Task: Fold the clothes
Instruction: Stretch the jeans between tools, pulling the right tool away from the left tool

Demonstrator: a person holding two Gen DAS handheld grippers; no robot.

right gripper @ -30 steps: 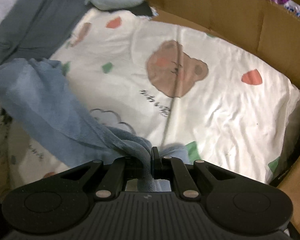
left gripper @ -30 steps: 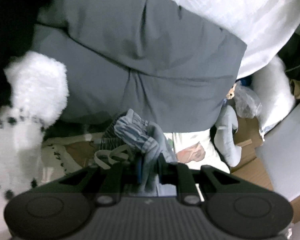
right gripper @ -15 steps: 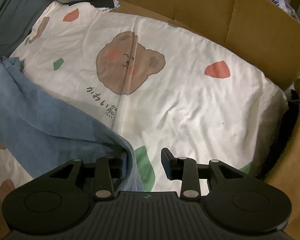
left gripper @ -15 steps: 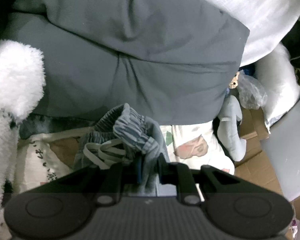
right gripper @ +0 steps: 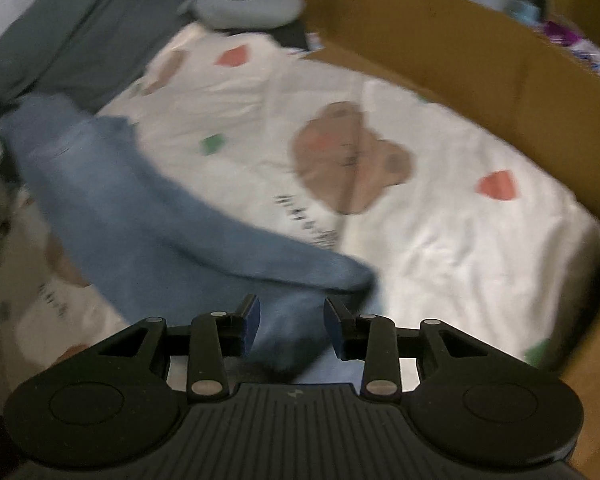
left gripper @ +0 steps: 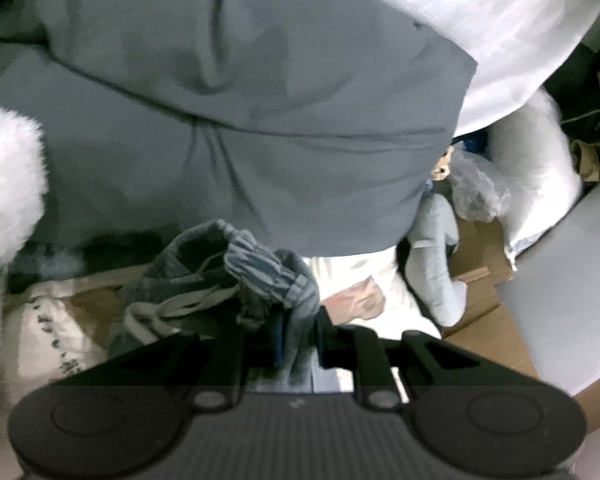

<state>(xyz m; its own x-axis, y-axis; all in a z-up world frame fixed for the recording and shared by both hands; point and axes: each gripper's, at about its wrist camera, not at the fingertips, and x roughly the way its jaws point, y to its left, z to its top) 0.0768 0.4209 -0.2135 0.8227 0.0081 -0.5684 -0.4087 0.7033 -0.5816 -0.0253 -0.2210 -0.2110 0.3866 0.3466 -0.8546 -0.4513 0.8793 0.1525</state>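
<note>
My left gripper (left gripper: 298, 338) is shut on the bunched waistband of blue denim-look shorts (left gripper: 260, 276), whose pale drawstring (left gripper: 168, 308) hangs to the left. In the right wrist view the blue shorts (right gripper: 148, 220) stretch from far left down to my right gripper (right gripper: 290, 320), which is open; the cloth lies between and under its fingers, not pinched. The shorts rest on a white bear-print sheet (right gripper: 440, 240).
A grey duvet (left gripper: 240, 112) and a white pillow (left gripper: 480, 28) fill the back. A grey neck pillow (right gripper: 244, 4) lies at the far end. A brown cardboard wall (right gripper: 500, 80) borders the sheet on the right. A white fluffy toy (left gripper: 8, 184) is at left.
My right gripper opened and let go of the shorts' leg, which now lies on the sheet. My left gripper keeps its hold and has shifted slightly.
</note>
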